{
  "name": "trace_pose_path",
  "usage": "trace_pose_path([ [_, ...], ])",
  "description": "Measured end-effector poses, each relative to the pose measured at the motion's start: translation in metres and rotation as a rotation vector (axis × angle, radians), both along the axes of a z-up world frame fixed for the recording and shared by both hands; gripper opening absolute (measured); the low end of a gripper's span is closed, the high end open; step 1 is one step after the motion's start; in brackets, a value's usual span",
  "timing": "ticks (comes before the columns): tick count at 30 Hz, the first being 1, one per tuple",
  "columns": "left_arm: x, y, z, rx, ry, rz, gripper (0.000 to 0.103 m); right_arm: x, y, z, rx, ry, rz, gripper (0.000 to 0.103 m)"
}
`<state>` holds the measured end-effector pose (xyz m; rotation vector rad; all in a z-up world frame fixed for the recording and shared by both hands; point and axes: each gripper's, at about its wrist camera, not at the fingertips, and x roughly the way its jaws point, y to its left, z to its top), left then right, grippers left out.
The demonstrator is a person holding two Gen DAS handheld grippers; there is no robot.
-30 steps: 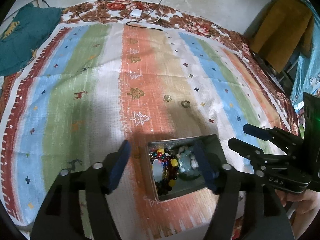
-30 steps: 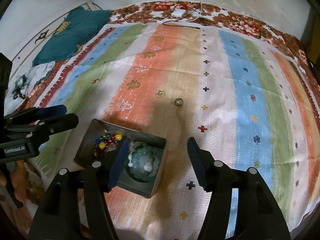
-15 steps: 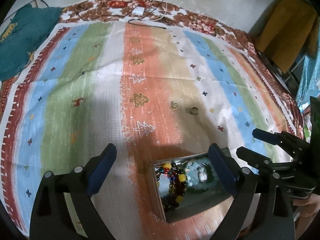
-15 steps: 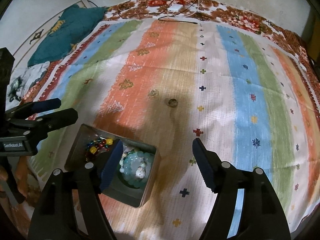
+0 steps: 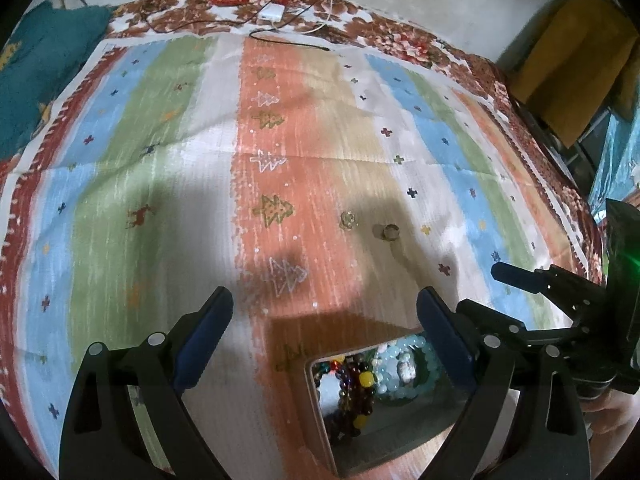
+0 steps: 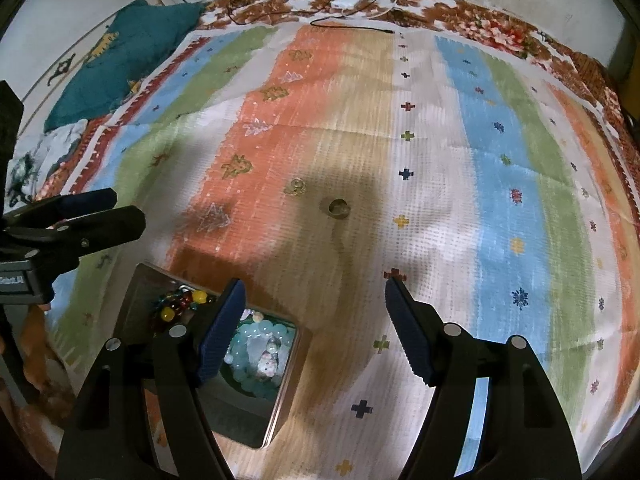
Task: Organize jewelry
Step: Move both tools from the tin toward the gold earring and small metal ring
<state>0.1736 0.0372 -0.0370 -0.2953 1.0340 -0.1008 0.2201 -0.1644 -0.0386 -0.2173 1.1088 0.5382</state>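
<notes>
A grey metal tin sits on the striped cloth and holds a multicoloured bead bracelet and a pale green bead bracelet. Two small rings lie on the cloth beyond it: a clear one and a darker band. My left gripper is open and empty above the tin's far edge. My right gripper is open and empty, just right of the tin.
The striped cloth covers a bed with a floral border. A teal cushion lies at the far left. A white charger with cables lies at the far edge. A yellow chair stands at the right.
Both grippers have pulled back and up from the tin, and the left one has opened wider. The tin now sits lower in both views. The rings have not moved.
</notes>
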Motion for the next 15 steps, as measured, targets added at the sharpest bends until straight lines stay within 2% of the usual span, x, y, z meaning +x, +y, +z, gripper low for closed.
trace_pose_path([
  [4, 0.008, -0.003, 0.000, 0.037, -0.031, -0.020, 0.091, 0.005, 0.005, -0.001, -0.014, -0.016, 0.013, 0.072],
  [8, 0.015, -0.013, -0.002, 0.143, -0.080, -0.093, 0.091, 0.009, 0.008, -0.004, -0.036, -0.028, 0.032, 0.072],
  [15, 0.034, -0.007, -0.012, 0.174, -0.090, -0.107, 0.091, 0.020, 0.011, -0.011, -0.058, -0.030, 0.055, 0.072],
])
